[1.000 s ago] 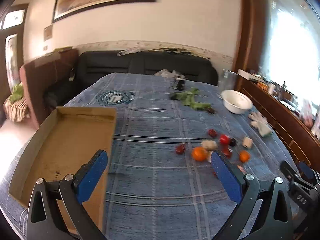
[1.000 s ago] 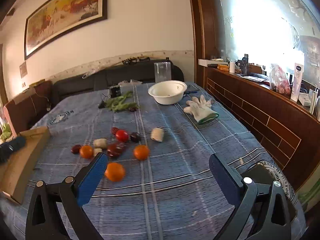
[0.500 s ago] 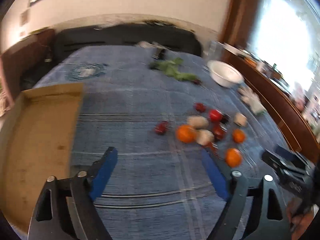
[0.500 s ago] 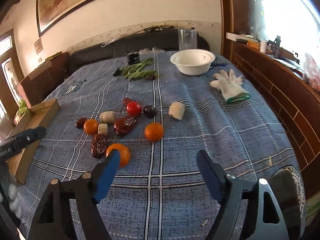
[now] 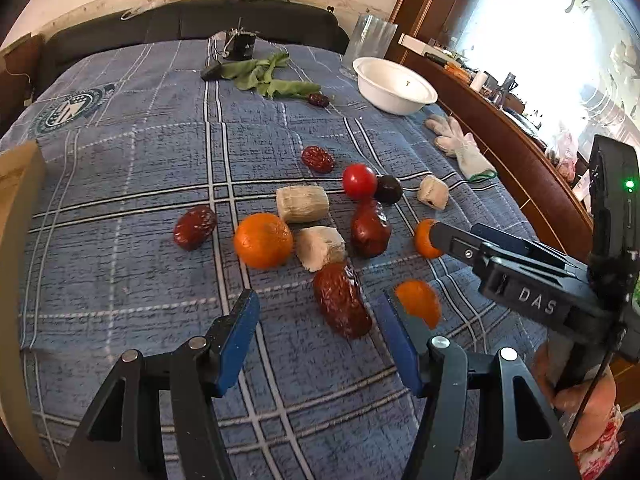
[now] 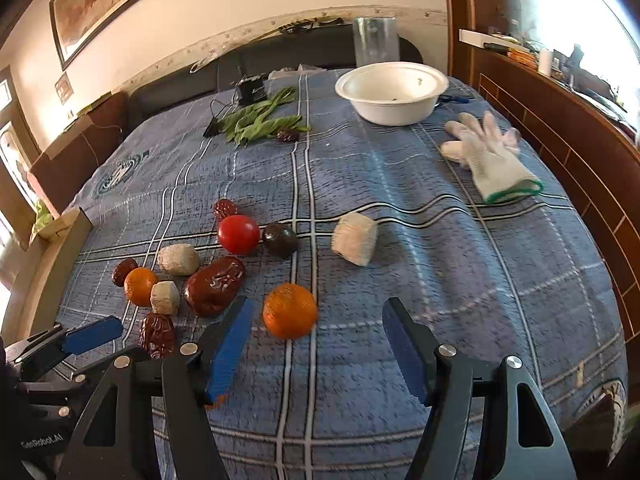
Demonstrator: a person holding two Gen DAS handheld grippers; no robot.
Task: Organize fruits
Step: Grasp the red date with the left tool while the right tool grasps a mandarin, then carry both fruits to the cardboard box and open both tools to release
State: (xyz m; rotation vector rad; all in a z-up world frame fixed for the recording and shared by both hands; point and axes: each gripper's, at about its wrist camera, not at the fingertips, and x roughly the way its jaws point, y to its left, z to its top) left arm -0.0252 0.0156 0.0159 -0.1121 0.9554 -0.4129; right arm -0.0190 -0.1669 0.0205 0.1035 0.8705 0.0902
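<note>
The left claw (image 5: 316,322) hangs low over the blue plaid cloth (image 5: 140,184) of the bench, its blue pads apart after narrowing just now, gripping nothing. A long wrinkled red date (image 5: 340,300) lies on the cloth between the pads, nearer the right one, touched by neither. Just outside that right pad sits a small orange (image 5: 418,302).

The right claw (image 6: 316,346) has likewise been narrowing and stands apart, clamped on nothing. An orange (image 6: 290,311) rests on the cloth between its pads, close to the left one; whether that pad touches it I cannot tell.

Beyond the claws the fruit lies loose on the cloth, none of it in any container: a third orange (image 5: 263,240), a red tomato (image 6: 239,235), a dark plum (image 6: 280,240), more dates and several pale chunks (image 6: 355,239).

Further back stands a white bowl (image 6: 394,94); only a few dark specks show inside. Behind it is a clear glass jar (image 6: 376,46), contents unclear. A cardboard box (image 5: 16,184) shows only its edge at the left, its inside out of view. Green leaves (image 6: 260,120) and a white glove (image 6: 490,160) lie on the cloth near the bowl.
</note>
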